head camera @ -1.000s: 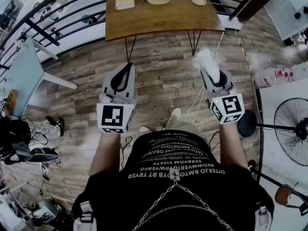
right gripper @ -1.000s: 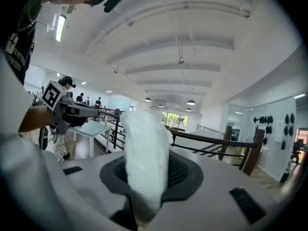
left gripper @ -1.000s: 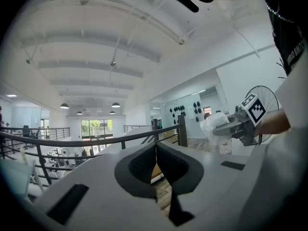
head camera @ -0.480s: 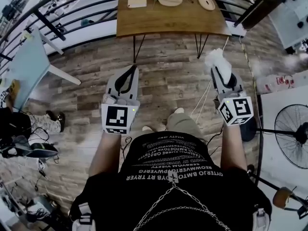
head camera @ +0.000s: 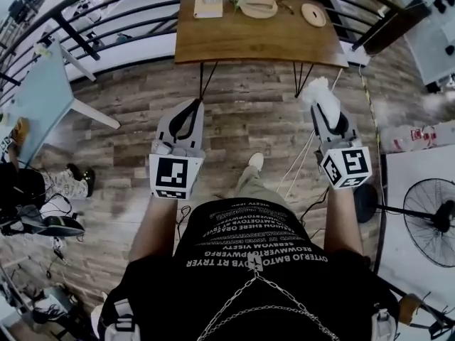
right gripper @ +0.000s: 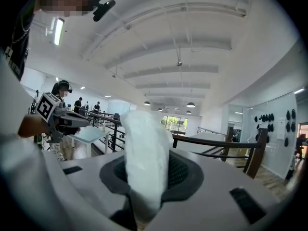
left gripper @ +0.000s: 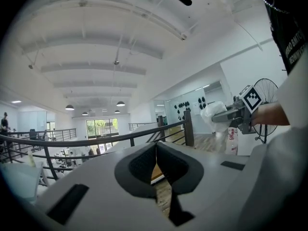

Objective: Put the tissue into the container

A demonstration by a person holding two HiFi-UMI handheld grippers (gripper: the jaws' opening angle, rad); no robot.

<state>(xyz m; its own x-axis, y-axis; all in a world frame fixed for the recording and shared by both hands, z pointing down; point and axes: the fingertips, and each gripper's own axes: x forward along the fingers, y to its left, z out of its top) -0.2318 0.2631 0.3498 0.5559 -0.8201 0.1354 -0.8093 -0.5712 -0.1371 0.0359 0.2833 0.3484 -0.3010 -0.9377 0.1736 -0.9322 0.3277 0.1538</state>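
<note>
- the person is walking toward the wooden table (head camera: pixel 263 41). it is sitting closer to both grippers than a second ago, and a foot (head camera: pixel 252 163) is now stepping forward on the plank floor.
- the right gripper (head camera: pixel 319 104) is keeping its jaws clamped on the tissue (head camera: pixel 316 89), carrying it out in front, near the table's front edge but not over the top.
- the left gripper (head camera: pixel 190 111) is travelling alongside, its jaws pressed together with nothing between them.
- i am judging the carry to be well under way and the drop still ahead. i cannot tell which item on the table is the container.
- the tissue is showing as a white, crumpled, fluffy wad, pinched low between the jaws and puffing out past their tips.
</note>
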